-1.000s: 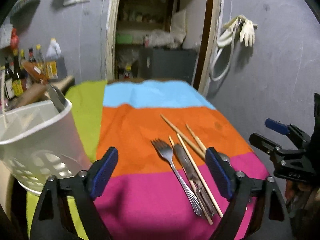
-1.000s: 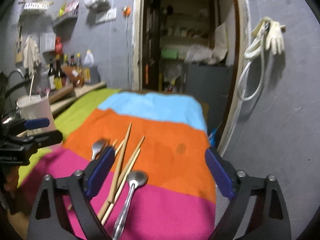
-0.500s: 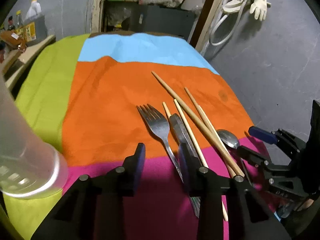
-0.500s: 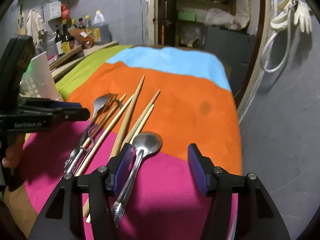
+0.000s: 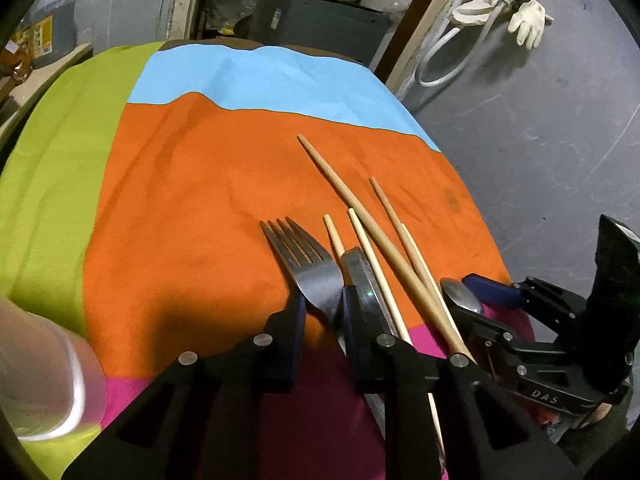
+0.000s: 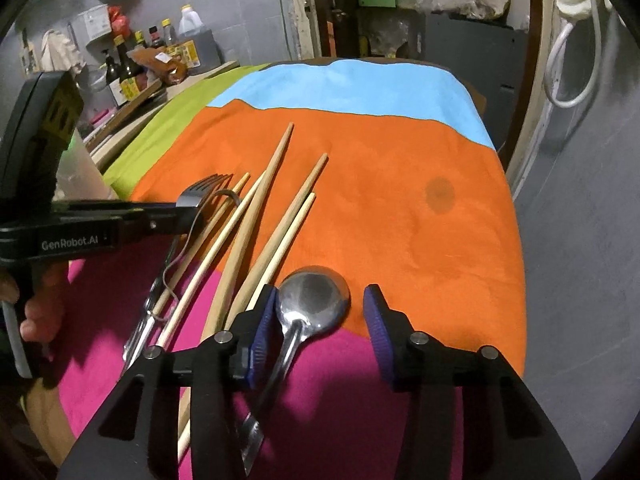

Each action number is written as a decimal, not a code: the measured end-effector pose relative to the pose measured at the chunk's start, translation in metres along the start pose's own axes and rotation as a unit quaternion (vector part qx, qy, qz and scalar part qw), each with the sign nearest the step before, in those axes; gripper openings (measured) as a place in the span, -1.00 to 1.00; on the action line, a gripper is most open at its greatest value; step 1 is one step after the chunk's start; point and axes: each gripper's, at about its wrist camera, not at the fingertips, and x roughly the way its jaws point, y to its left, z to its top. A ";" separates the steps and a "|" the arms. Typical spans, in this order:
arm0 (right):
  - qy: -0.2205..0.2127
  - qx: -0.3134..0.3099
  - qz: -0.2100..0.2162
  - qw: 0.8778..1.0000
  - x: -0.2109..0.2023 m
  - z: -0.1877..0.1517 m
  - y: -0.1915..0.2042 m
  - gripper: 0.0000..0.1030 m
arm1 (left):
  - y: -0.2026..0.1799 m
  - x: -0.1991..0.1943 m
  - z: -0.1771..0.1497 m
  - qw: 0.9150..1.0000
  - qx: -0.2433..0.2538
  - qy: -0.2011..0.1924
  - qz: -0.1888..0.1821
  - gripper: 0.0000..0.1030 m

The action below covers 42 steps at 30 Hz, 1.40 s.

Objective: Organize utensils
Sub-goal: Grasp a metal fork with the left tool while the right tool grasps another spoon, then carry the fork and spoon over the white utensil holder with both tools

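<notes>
A steel fork [image 5: 304, 260] lies on the striped cloth [image 5: 192, 200] beside a knife [image 5: 362, 276], several wooden chopsticks [image 5: 360, 208] and a steel spoon [image 6: 312, 300]. My left gripper [image 5: 322, 308] has its jaws nearly closed around the fork's neck, low over the cloth; it shows side-on in the right wrist view [image 6: 188, 216]. My right gripper [image 6: 318, 316] is open, its blue pads [image 6: 262, 332] on either side of the spoon's bowl, apart from it. The right gripper also shows in the left wrist view [image 5: 476, 292].
A white plastic utensil basket [image 5: 44, 384] stands at the near left on the green part of the cloth. Bottles [image 6: 132, 64] crowd a shelf at the far left. The table's right edge [image 6: 516, 240] drops to a grey wall with hung gloves [image 5: 524, 16].
Both grippers moved forward and down to the utensils. The left jaws narrowed from wide open to almost closed on the fork. The right jaws narrowed around the spoon.
</notes>
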 end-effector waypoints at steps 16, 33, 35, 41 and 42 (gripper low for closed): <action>-0.028 0.027 0.003 0.999 -0.010 -0.003 0.003 -0.38 | -0.014 -0.019 -0.007 0.999 0.015 -0.032 0.000 -0.99; -0.257 -0.077 -0.109 0.957 -0.072 -0.018 0.062 -0.39 | -0.055 -0.091 -0.049 0.957 0.085 -0.267 0.079 -1.00; -0.281 -0.078 -0.115 0.950 -0.078 -0.016 0.065 -0.39 | -0.055 -0.101 -0.049 0.950 0.084 -0.289 0.083 -1.00; -0.341 -0.079 -0.113 0.930 -0.095 0.000 0.078 -0.39 | -0.046 -0.130 -0.043 0.939 0.076 -0.325 0.083 -1.00; -0.348 -0.080 -0.113 0.927 -0.099 0.002 0.081 -0.39 | -0.044 -0.135 -0.042 0.936 0.075 -0.332 0.087 -1.00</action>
